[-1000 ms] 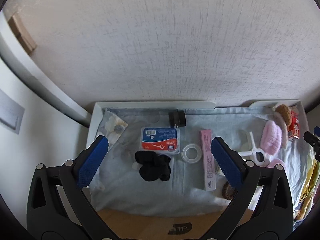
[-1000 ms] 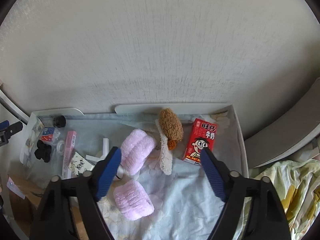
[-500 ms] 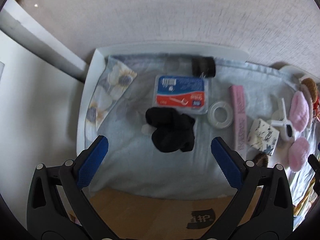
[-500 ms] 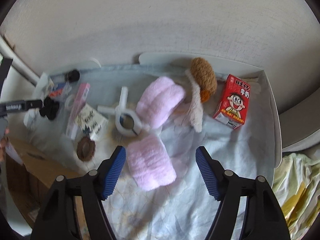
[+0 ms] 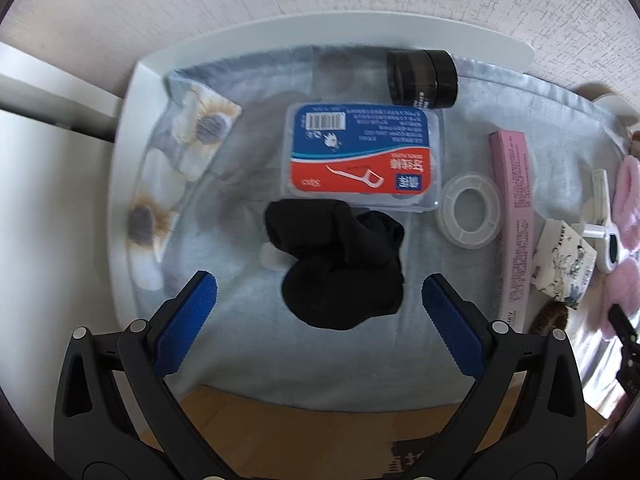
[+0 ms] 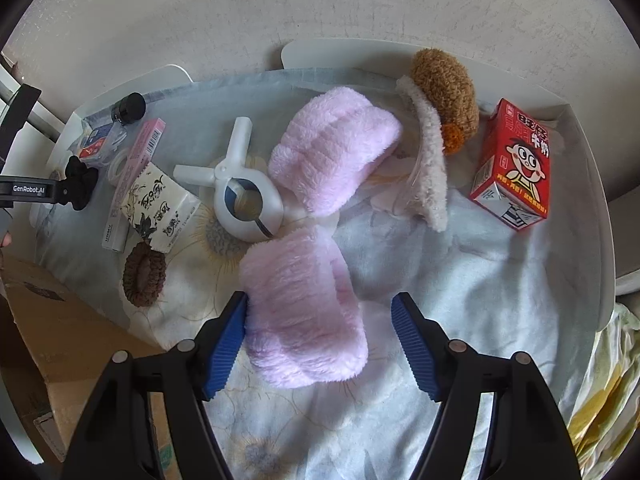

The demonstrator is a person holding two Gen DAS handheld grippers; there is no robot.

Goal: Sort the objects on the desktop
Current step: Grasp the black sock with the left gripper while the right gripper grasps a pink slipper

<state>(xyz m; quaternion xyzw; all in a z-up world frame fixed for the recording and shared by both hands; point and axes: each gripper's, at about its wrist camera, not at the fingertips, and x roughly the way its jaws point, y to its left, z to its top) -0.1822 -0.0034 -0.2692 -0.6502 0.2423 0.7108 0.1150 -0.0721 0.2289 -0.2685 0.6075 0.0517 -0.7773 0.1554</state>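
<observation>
My left gripper (image 5: 319,294) hung over the black sock (image 5: 340,264), jaws spread; my right gripper's (image 6: 320,328) spread jaws straddled the pink headband (image 6: 300,312).

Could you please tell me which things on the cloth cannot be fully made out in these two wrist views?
- Small white item, left wrist view: mostly under the black socks; unidentifiable.
- Floss pick box, right wrist view: too small, print unreadable.
- Pink box, right wrist view: lower end behind the tissue pack.
- Pink fleece band, left wrist view: cut off by the edge.
</observation>
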